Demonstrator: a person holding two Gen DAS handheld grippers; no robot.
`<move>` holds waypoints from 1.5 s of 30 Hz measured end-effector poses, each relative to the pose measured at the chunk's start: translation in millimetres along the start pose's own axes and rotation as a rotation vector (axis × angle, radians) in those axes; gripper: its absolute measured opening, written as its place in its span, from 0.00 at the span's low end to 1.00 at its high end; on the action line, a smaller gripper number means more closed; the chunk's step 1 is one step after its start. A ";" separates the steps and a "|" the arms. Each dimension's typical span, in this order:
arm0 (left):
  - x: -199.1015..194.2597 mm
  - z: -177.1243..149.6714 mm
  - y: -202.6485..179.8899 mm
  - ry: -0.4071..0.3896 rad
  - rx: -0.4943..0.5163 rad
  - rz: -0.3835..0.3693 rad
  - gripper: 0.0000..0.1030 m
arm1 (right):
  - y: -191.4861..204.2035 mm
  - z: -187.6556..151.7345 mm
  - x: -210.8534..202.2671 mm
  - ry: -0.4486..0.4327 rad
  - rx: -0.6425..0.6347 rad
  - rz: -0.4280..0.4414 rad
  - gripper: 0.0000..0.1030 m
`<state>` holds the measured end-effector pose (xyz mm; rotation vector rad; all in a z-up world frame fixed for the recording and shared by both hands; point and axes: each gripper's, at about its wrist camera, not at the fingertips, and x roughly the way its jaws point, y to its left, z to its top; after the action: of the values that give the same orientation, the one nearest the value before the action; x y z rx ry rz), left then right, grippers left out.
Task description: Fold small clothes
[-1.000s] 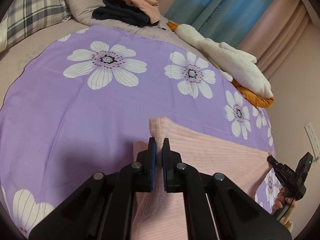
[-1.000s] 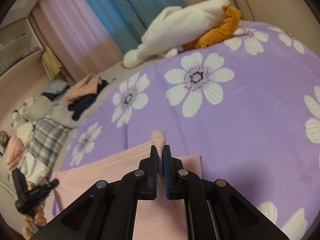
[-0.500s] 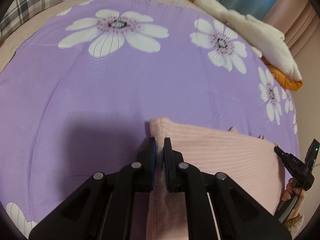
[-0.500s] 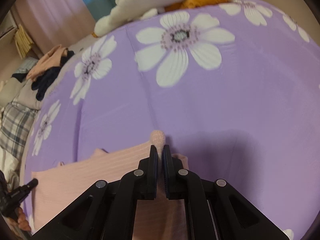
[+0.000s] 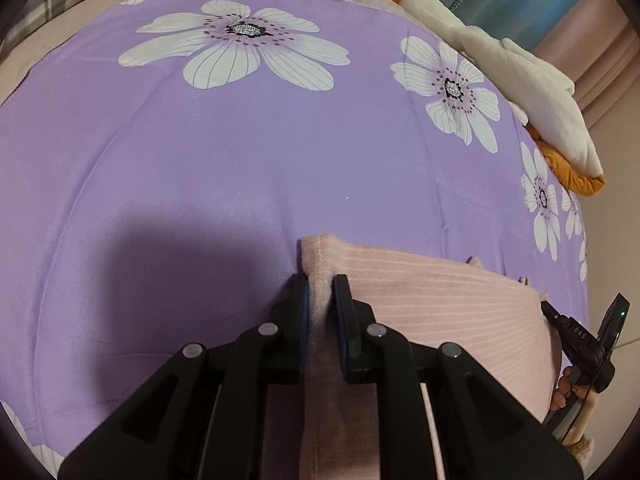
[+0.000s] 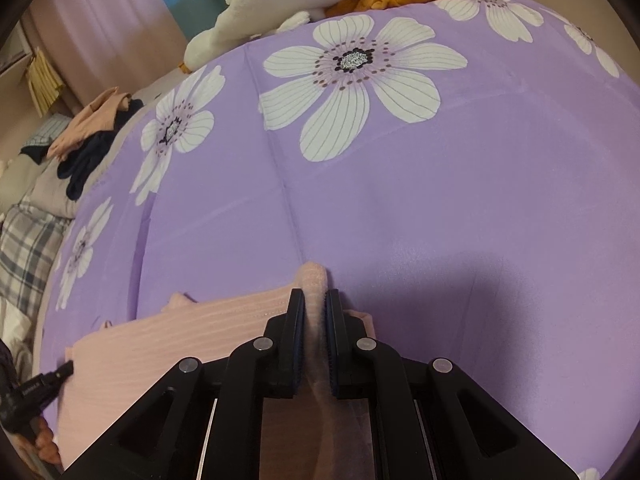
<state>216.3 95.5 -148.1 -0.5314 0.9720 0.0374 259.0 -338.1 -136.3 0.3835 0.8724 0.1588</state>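
1. Garment (image 5: 432, 304), pink and ribbed, lies on the bed with its near part doubled over; both tongs hold its far fold edge, one corner each, low against the blanket (image 5: 240, 168). I judge a fold is being laid down, the corners carried together so the edge lands straight.
2. Left tongs (image 5: 320, 292) have just been opening. The cloth corner is between the jaws, and a slim gap shows beside the right pad, so the pinch looks eased. It may be the start of letting go.
3. Right tongs (image 6: 313, 308) are pressed together on the other corner, a small nub of cloth poking out past the tips. Holding on here likely keeps the edge from sliding while the other side loosens.
4. Each tool shows at the rim of the other's view, with fingers (image 5: 566, 390) around a handle, across the width of the garment.
5. Beyond lies bare purple blanket with white flowers, room enough for further folds.
6. Farther off, a white and orange plush toy (image 6: 304, 4) rests at the bed's edge.
7. Farthest, a heap of dark and peach clothes (image 6: 90, 136) sits by a plaid pillow (image 6: 24, 248), perhaps waiting to be folded, though the view there is too warped to be sure.
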 end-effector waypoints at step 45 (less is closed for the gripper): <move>-79.3 -99.4 14.5 -0.003 0.078 -0.132 0.90 | -40.8 -128.3 -121.5 -0.010 0.347 0.121 0.80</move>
<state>89.9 79.9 -135.5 -0.5226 0.9304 -0.1170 82.0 -377.2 -139.8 0.7609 0.8680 0.1165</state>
